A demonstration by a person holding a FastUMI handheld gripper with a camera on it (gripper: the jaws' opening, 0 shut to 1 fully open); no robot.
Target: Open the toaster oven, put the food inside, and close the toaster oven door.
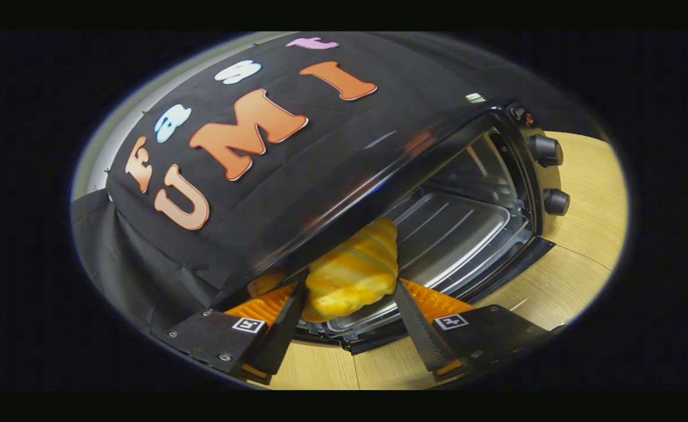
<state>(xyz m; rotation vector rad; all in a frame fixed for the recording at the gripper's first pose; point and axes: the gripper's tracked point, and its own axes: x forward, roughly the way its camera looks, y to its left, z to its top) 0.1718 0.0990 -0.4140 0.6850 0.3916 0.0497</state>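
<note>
The gripper is holding a golden-brown, ridged croissant-shaped pastry, its jaws clamped on the two sides of it. The pastry's surface is looking glossy and banded, with darker baked stripes running across paler dough, and its shape is tapering toward the far end. That far end is reaching up to the front opening of the black metal toaster oven, just under the oven's top front edge.

The toaster oven is sitting on the pale wood-grain table with its front wide open. Its glass-and-metal door is lying folded down and flat just beyond the jaws, below the pastry. Inside, a shiny silver metal baking tray with raised ribs pressed along its floor is resting in the cavity; its rim is rounded and is catching bright reflections. The inner walls are looking dark and smooth.

On the control panel beside the cavity, two round black knobs are standing one above the other, each a short cylinder with a matte finish.

The oven's top is glossy and is mirroring the draped black cloth wall behind it, which is hanging in soft folds.
</note>
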